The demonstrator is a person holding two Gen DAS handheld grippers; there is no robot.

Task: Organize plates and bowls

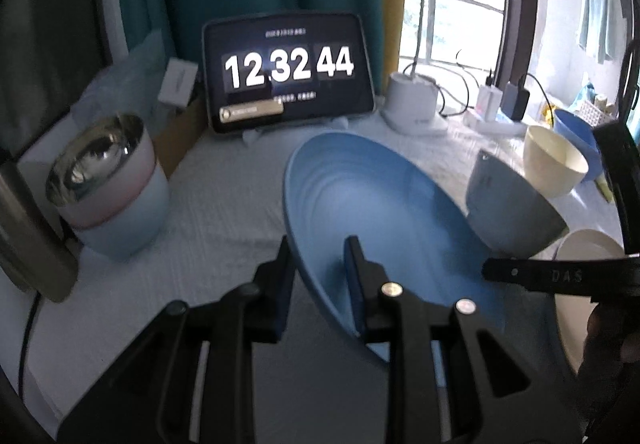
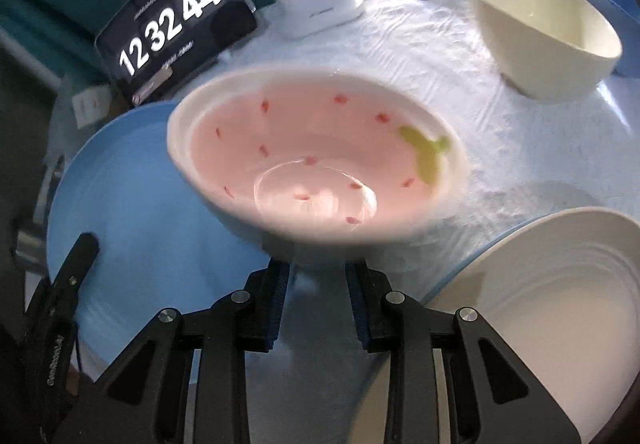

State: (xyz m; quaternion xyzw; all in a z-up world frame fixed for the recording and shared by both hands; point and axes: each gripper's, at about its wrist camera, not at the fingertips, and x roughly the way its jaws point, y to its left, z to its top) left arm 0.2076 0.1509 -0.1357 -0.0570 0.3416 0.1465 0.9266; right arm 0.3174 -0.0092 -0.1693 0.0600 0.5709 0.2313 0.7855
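A cloth-covered table (image 1: 224, 204) is crowded: a tablet clock (image 1: 288, 70) is propped at the back, a lamp base (image 1: 414, 104) beside it, a steel-lined cup (image 1: 108, 184) at the left, a cream bowl (image 2: 548, 32) at the right and a white plate (image 2: 552, 308) nearest the right gripper. The blue plate (image 1: 384, 220) is held tilted, its rim pinched by the left gripper (image 1: 320, 280), which is angled downward. The pink bowl (image 2: 316, 156) is held over the blue plate, its near rim clamped between the pads of the right gripper (image 2: 318, 280), pitched steeply down. The bowl's speckled pink interior is shown only in the right wrist view; in the left wrist view only its pale outside is seen.
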